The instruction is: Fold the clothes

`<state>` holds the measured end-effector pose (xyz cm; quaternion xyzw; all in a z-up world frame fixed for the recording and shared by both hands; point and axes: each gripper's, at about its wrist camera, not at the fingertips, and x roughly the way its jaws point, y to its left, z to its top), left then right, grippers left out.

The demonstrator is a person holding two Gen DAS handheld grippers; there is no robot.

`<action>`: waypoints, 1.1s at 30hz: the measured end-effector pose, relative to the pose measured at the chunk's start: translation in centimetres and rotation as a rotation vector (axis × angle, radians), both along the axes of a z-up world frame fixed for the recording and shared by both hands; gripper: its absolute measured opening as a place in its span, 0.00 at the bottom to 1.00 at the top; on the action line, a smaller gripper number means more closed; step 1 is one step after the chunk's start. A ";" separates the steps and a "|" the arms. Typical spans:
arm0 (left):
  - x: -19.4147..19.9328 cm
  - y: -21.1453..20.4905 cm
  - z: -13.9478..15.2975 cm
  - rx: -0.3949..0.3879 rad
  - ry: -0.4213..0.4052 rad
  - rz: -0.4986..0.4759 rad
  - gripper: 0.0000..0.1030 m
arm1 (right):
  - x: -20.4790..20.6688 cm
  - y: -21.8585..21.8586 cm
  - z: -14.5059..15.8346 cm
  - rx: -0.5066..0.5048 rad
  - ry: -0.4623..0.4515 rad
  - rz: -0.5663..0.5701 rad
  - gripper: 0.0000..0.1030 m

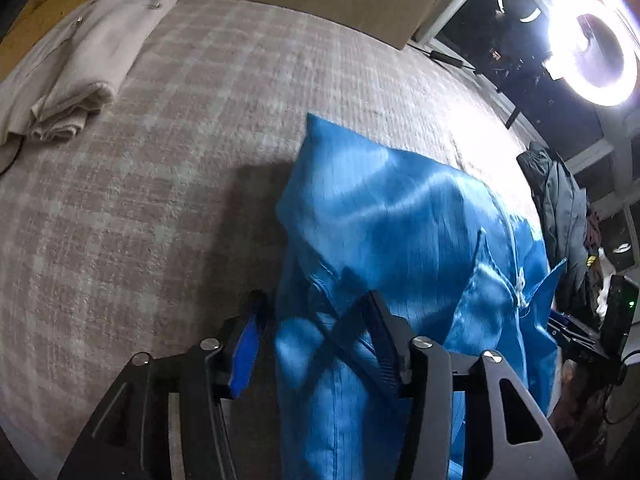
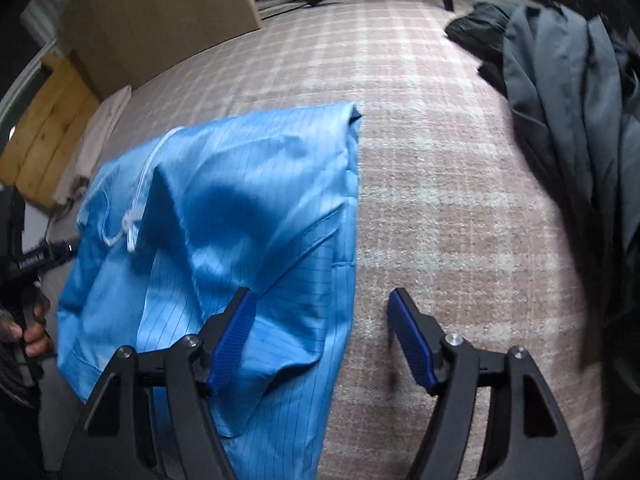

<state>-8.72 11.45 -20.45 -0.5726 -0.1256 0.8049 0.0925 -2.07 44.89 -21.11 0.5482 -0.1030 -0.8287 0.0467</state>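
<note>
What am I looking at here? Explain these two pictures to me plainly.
No robot: a person holds a two-finger gripper in each hand, with a camera on each looking along its fingers. One picture is from the left gripper, the other from the right gripper. A blue garment with a white zipper lies on a checked pink blanket. Both grippers stand open and grip nothing: the garment's edges lie loose between their fingers. Folded cream clothes sit at one side, dark grey clothing at the other. A ring light shines beyond.
</note>
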 end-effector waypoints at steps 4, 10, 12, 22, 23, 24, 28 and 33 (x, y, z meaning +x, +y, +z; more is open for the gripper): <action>0.0 2.1 0.0 -0.094 0.010 -0.071 0.48 | 0.5 -1.2 0.4 0.028 0.017 0.079 0.55; 0.1 2.5 -0.2 -0.072 0.027 -0.047 0.18 | 0.0 -1.2 -0.2 -0.035 0.029 0.114 0.34; 0.0 2.5 -0.3 -0.043 0.029 -0.040 0.11 | 0.0 -1.1 -0.2 -0.082 0.039 0.121 0.18; 0.9 4.4 1.5 -0.099 0.064 -0.002 0.06 | 0.8 -1.6 2.0 -0.063 0.087 0.054 0.09; 1.1 4.8 2.0 -0.121 0.076 -0.002 0.06 | 0.9 -1.5 2.2 -0.072 0.095 0.050 0.09; 1.4 5.0 2.6 -0.146 0.089 -0.007 0.06 | 1.0 -1.3 2.5 -0.083 0.103 0.046 0.09; 2.9 6.1 4.9 -0.202 0.136 -0.025 0.06 | 1.0 -0.1 3.4 -0.110 0.126 0.024 0.08; 4.8 7.4 7.6 -0.267 0.199 -0.038 0.06 | 1.2 -0.3 5.1 -0.103 0.156 0.043 0.08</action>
